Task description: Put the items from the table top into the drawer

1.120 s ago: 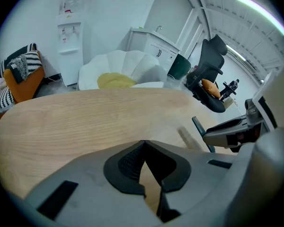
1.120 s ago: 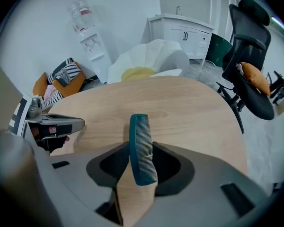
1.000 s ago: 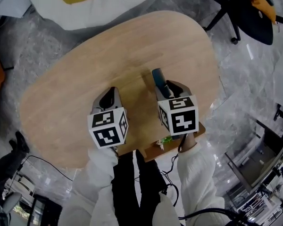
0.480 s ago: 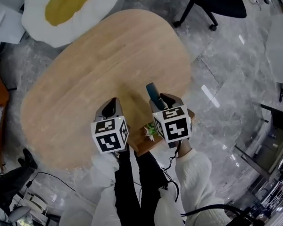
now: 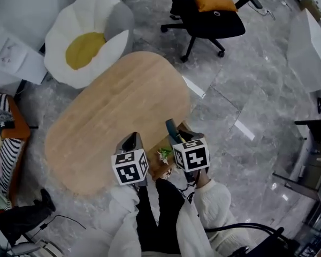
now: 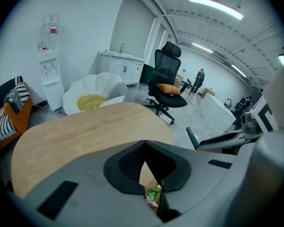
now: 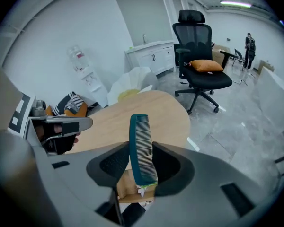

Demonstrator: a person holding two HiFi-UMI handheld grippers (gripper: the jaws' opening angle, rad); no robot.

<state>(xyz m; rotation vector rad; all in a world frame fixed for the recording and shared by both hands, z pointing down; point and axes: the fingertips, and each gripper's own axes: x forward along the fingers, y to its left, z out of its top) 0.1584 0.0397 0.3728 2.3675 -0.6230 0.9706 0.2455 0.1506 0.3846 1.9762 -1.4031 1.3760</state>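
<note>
Comb [image 7: 143, 150], teal, fine-toothed: we find it clamped between the two pads of the right gripper [image 7: 142, 159], gripped at its lower end, with most of its length standing out past the fingertips. In the head view it sits in the air at the near edge of the table [image 5: 117, 111], just beside the open drawer [image 5: 158, 168], touching neither. Left gripper [image 6: 143, 148]: its jaw tips meet, and we see nothing between them; it hangs just left of the drawer, level with the right one. Drawer: light wood, pulled out from the table's near side between the two grippers, and it holds one small green-and-white packet [image 5: 164, 155], whose print we cannot read. Table: oval, pale wood, with no loose items on its top. Around it on the grey marbled floor we list a black office chair [image 5: 206, 15] carrying an orange cushion [image 5: 214, 1], well apart from the table's far end, and a white petal-shaped seat with a yellow centre [image 5: 85, 44] near the far left edge. Water dispenser [image 6: 49, 60]: against the white wall.
</note>
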